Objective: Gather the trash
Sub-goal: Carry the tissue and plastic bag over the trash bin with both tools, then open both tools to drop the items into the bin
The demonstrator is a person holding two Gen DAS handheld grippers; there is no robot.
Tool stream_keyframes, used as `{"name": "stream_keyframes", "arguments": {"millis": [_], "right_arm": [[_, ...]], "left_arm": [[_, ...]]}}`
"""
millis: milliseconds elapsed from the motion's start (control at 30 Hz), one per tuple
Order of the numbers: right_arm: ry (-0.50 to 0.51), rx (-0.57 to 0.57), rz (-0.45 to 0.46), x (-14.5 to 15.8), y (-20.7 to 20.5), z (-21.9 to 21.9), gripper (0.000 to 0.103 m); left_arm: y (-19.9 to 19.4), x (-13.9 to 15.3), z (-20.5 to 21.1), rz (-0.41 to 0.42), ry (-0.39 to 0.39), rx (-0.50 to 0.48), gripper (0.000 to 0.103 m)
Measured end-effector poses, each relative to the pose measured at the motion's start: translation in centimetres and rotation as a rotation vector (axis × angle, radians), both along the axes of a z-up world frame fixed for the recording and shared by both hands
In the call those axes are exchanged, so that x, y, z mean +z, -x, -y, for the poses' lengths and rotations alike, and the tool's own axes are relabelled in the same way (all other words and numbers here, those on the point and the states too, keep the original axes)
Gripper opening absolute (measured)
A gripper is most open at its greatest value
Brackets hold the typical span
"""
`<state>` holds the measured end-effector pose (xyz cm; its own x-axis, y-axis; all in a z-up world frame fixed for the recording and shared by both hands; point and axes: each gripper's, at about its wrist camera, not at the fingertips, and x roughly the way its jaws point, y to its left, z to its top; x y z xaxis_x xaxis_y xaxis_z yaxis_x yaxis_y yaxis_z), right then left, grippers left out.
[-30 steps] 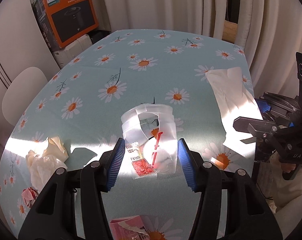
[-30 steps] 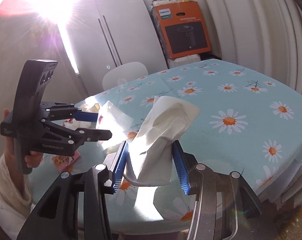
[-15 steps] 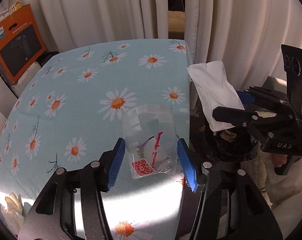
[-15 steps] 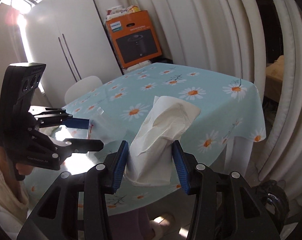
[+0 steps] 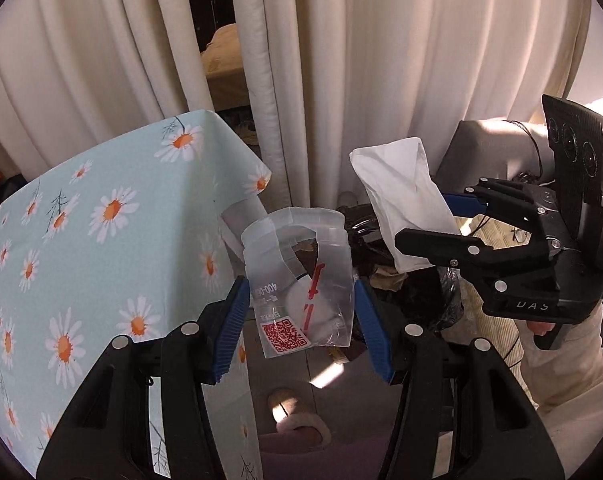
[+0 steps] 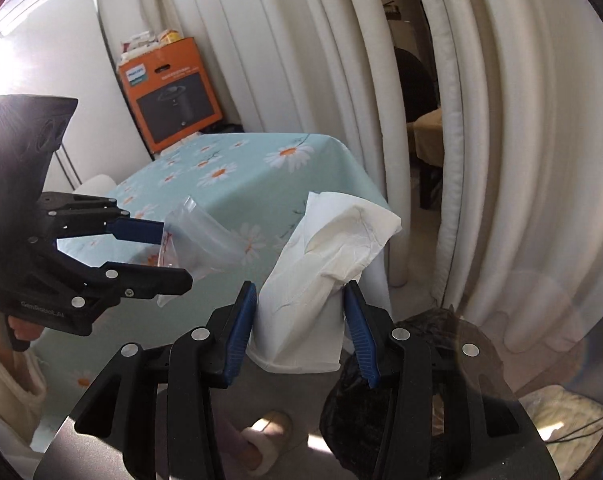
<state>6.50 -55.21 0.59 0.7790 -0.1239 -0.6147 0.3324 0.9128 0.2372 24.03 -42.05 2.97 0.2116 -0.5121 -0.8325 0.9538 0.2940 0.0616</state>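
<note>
A: Carrying two pieces off the daisy-cloth table, the person brings both tongs toward a black-lined bin. The left gripper pinches a clear plastic wrapper; the right gripper pinches a white tissue.

B: Which step?

A: Transport, judging by the bin at 5 o'clock in the right view. Next comes centring each load above its mouth and spreading the fingers.

B: Any obstacles?

A: The table corner sits at 9 o'clock, curtains at 12. Room looks open above the bin.
</note>
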Motion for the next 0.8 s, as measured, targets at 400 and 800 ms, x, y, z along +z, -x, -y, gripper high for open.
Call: {"name": "stream_keyframes", "arguments": {"millis": [400, 800], "right_arm": [[0.019, -0.19, -0.129, -3.5, 4.5, 4.0, 0.045], [0.126, -0.294, -0.155, -2.9, 7.3, 3.6, 0.086]], "left_arm": [[4.2, -2.9, 6.7, -0.054, -0.052, -0.204, 0.056], [5.0, -2.7, 4.3, -0.011, -0.012, -0.154, 0.094]]}}
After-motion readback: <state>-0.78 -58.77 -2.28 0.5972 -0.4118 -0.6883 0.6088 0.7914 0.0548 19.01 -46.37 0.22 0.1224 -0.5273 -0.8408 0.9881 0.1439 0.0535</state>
